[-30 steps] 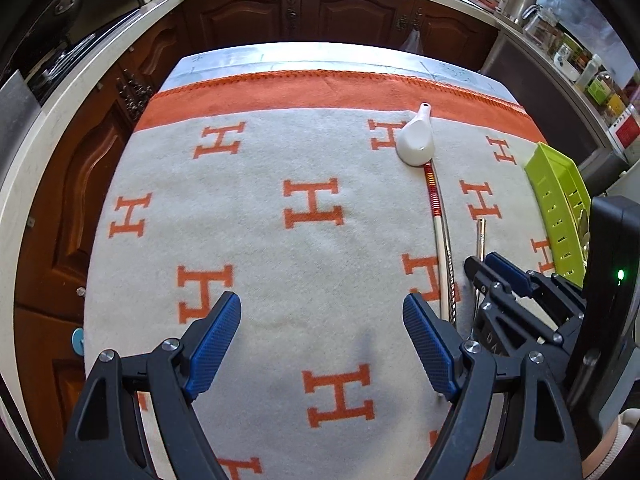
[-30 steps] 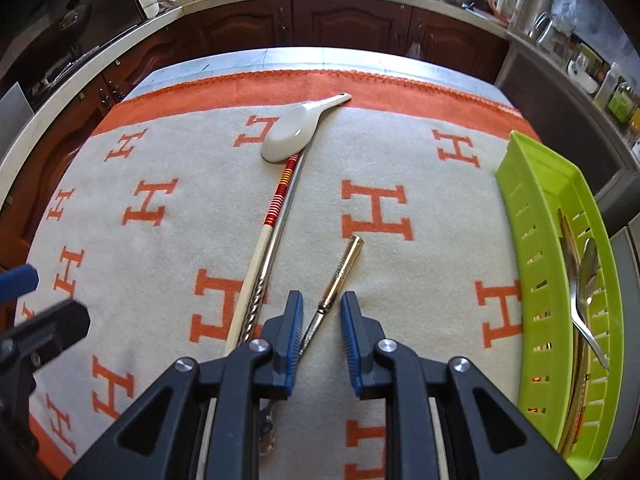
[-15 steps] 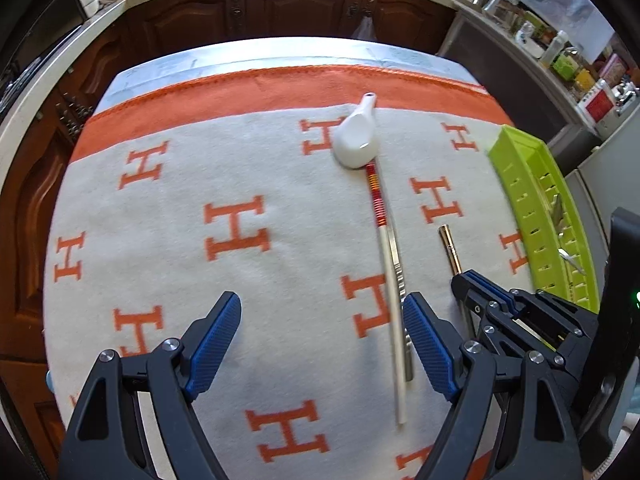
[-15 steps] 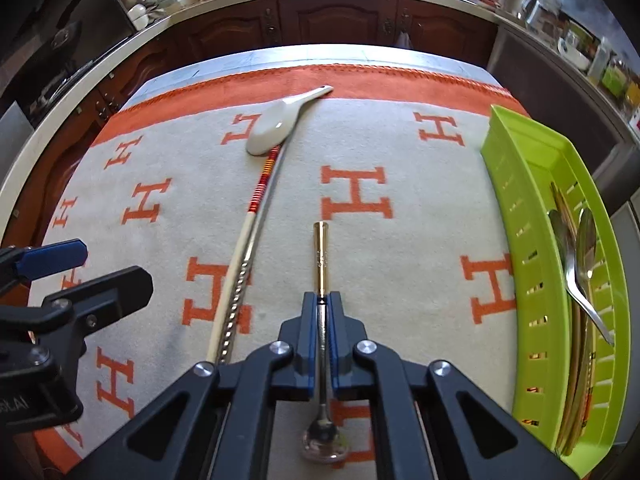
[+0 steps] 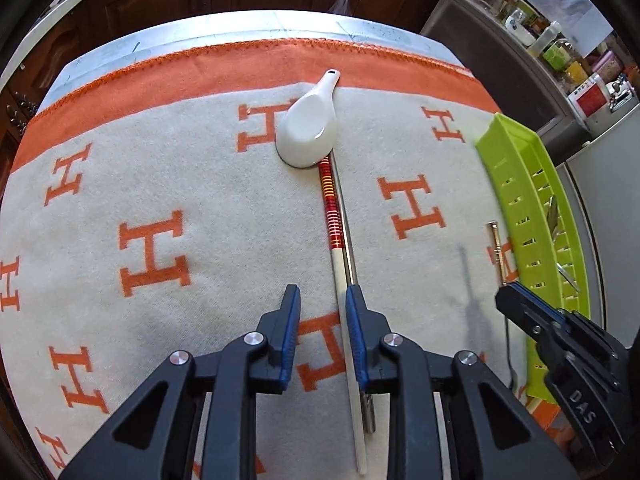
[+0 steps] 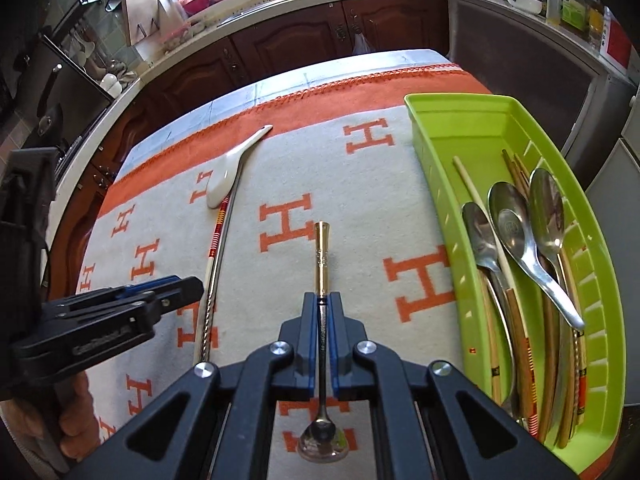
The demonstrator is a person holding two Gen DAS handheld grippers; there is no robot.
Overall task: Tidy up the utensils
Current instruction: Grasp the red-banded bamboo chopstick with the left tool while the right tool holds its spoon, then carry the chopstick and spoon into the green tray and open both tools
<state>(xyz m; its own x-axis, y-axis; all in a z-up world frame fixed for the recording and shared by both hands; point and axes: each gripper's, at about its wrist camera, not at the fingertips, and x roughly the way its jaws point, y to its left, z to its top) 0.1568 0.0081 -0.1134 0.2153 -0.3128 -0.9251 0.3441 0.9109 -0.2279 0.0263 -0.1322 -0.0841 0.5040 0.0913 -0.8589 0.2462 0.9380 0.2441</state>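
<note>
My right gripper is shut on a small gold-handled spoon and holds it above the blanket, just left of the green tray. The tray holds several metal spoons and chopsticks. My left gripper hovers half closed and empty, its right finger beside a red-banded chopstick and a metal chopstick lying side by side. A white ceramic spoon lies at their far end. The right gripper also shows in the left wrist view.
An orange-and-cream blanket covers the table. Dark wooden cabinets and a worktop with kitchenware run behind it. The green tray lies along the table's right edge.
My right gripper has lifted the gold spoon and swung toward the green tray. My left gripper has narrowed from wide open and moved over the two chopsticks.
</note>
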